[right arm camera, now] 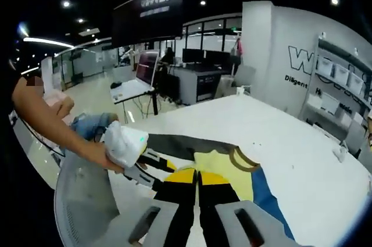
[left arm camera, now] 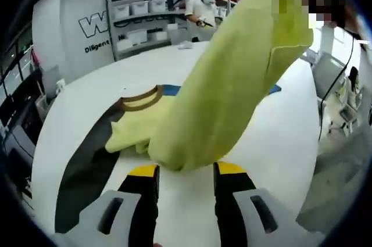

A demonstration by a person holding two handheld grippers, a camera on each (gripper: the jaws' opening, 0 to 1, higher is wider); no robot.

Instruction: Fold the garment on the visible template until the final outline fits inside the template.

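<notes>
While my right claw point(right arm camera: 197, 180) pinches the soft, limp pale-yellow fabric garment point(left arm camera: 226, 90) aloft, left claw point(left arm camera: 185, 172) spread; light, floppy, so grip hem corners over white counter point(left arm camera: 93, 96).

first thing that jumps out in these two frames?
The yellow garment, lifted high off the white table and rising toward the left gripper view's upper right. Under it lies the dark template. In the right gripper view, the right gripper is shut on the garment, the left gripper beside it.
</notes>
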